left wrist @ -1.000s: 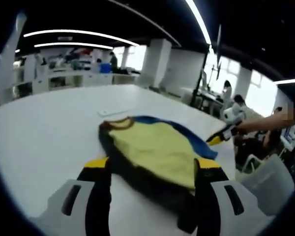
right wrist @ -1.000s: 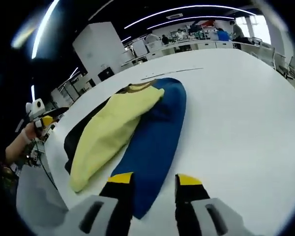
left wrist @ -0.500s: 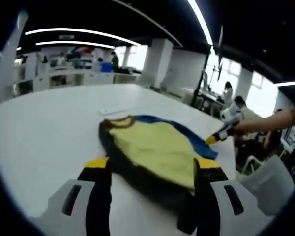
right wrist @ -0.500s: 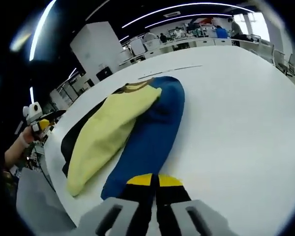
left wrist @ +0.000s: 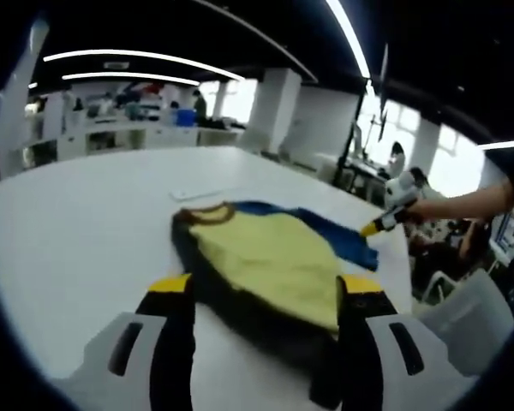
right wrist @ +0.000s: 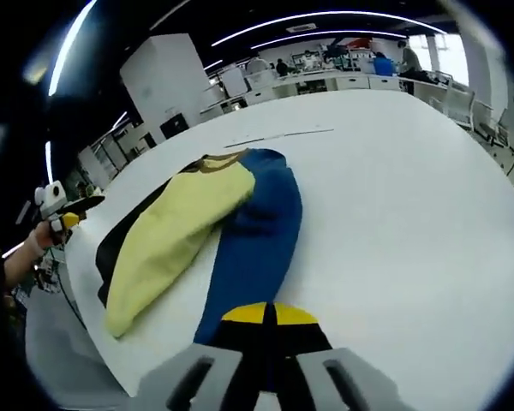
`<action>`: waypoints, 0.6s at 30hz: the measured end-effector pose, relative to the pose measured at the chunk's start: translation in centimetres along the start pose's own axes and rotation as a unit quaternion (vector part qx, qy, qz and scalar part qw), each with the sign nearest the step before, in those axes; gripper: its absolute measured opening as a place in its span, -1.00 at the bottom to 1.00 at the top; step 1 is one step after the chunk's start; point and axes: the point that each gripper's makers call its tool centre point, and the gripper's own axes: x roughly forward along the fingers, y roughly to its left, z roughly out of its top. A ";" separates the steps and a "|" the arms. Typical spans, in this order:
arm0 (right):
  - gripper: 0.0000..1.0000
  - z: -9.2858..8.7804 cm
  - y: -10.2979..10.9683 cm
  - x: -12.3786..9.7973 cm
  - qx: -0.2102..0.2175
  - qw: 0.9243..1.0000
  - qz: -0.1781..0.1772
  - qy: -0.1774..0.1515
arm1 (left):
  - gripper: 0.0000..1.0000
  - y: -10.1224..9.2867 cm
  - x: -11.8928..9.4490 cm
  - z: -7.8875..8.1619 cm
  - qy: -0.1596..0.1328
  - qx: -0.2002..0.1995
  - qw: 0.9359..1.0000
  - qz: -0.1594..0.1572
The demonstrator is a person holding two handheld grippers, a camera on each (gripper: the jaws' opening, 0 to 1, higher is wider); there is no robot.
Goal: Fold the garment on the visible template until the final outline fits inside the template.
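Yellow, blue and black cloth made up the garment (left wrist: 270,265), which lay flat on the big white table (left wrist: 77,223). The right gripper (right wrist: 263,315) had its two jaws pressed together on the blue edge of the garment (right wrist: 240,248), close to the table's near side. The left gripper (left wrist: 264,295) had its jaws wide apart, one on each side of the dark end of the garment. A thin line marked the table just past the garment's collar.

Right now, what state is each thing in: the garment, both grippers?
garment: partly folded, yellow panel over the blue side, blue edge pinched and lifting off the white table.
right gripper: shut on the blue edge.
left gripper: open, fingers either side of the dark hem.
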 end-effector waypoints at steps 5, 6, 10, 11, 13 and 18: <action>-1.00 0.8 -2.2 -0.4 -0.016 1.000 -0.014 0.018 | 0.26 -0.1 -0.1 0.2 -0.003 0.001 1.000 0.001; -1.00 0.9 -2.4 -0.4 -0.017 1.000 -0.015 0.020 | 0.26 -0.1 -0.1 0.1 -0.001 0.003 1.000 0.001; -1.00 1.8 -4.3 -0.4 -0.026 0.999 -0.025 0.028 | 0.25 -0.1 -0.3 -0.5 0.005 0.008 1.000 0.009; -1.00 2.0 -4.9 -0.4 -0.029 0.999 -0.029 0.033 | 0.25 0.0 -0.3 -0.5 0.004 0.007 1.000 0.011; -1.00 2.4 -5.7 -0.5 -0.033 0.998 -0.034 0.036 | 0.24 0.3 -0.4 -0.5 0.000 0.004 1.000 0.020; -1.00 3.3 -7.9 -0.8 -0.053 0.996 -0.044 0.055 | 0.24 0.8 -0.6 -0.2 -0.017 -0.007 0.999 0.034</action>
